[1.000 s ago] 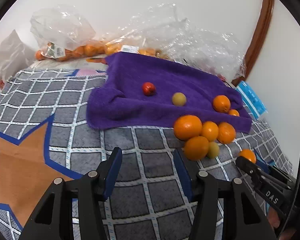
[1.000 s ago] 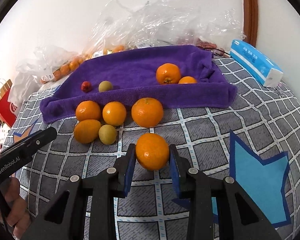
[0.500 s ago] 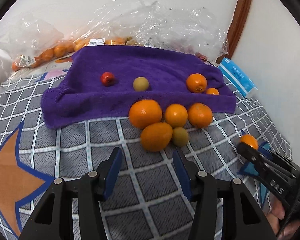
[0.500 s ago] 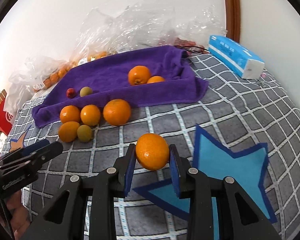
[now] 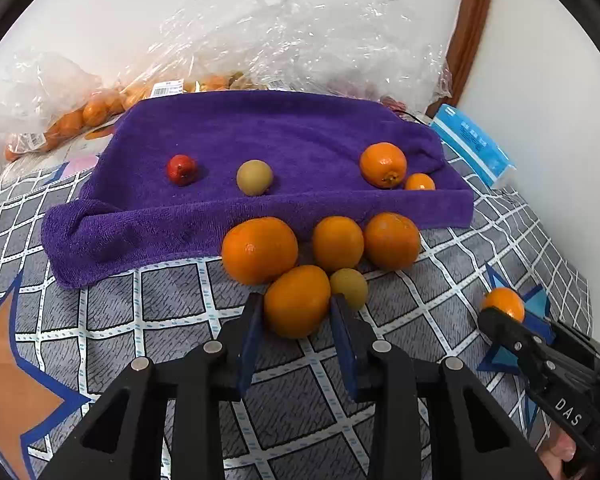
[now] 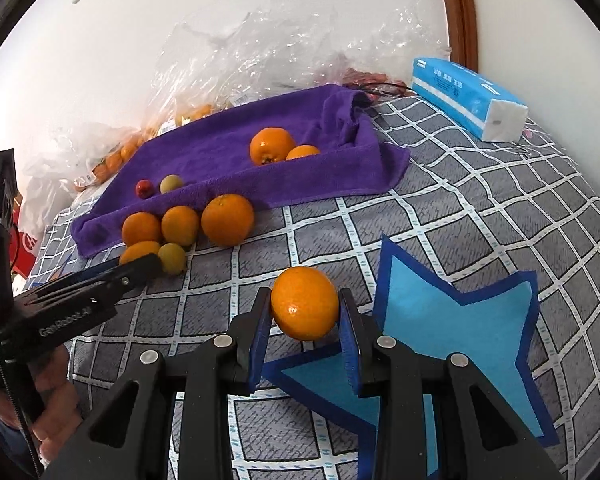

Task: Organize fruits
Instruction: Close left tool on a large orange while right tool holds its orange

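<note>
A purple towel [image 5: 260, 128] lies on the grey checked cover and carries a red fruit [image 5: 182, 169], a greenish fruit [image 5: 254, 177] and two oranges [image 5: 383, 164]. Before its front edge sits a cluster of oranges [image 5: 260, 250] with a small green fruit [image 5: 349, 288]. My left gripper [image 5: 296, 300] has its jaws closing on the nearest orange [image 5: 296, 312] of that cluster, pads touching its sides. My right gripper [image 6: 305, 296] is shut on another orange [image 6: 304, 308], held just above the blue star patch [image 6: 440, 312].
Clear plastic bags [image 5: 284, 36], some with small oranges, pile up against the wall behind the towel. A blue tissue pack [image 6: 464, 96] lies at the back right. An orange star patch [image 5: 12, 380] is at the left. A hand [image 6: 52, 400] holds the left gripper.
My left gripper moved up to the fruit cluster and its jaws came together around the nearest orange. My right gripper carried its orange rightward, over the blue star.
</note>
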`<state>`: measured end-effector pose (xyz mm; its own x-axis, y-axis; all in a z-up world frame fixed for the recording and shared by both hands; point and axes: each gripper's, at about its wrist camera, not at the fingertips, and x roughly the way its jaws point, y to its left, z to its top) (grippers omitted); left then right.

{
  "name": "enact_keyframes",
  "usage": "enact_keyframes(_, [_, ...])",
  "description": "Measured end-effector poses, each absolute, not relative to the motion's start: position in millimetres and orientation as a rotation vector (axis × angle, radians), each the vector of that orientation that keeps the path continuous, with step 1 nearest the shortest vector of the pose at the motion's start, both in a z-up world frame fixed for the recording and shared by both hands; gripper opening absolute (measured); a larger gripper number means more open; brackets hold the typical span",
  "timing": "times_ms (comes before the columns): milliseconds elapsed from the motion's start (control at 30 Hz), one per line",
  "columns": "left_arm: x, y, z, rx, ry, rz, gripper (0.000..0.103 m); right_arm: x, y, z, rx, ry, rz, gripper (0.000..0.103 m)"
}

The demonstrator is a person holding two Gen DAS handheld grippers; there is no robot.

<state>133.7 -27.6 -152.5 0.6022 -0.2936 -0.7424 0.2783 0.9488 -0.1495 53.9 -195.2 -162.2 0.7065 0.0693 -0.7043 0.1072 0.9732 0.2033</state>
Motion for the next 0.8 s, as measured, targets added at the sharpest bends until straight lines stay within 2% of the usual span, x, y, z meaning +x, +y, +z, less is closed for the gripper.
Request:
enact_keyframes(333, [108, 14, -145, -0.037, 0.873, -0.226, 0.032, 53, -185, -159, 0.207, 0.781, -0.004, 0.032])
enact_keyframes(600, [118, 9, -157, -0.016, 0.867, -0.234, 0.035, 69, -173, -160, 0.186, 0.796, 0.03, 0.032])
enact_keyframes(800, [118, 16, -158, -0.077, 0.863, -0.258, 0.032, 76, -170, -169, 0.178, 0.835, 0.06, 0.032])
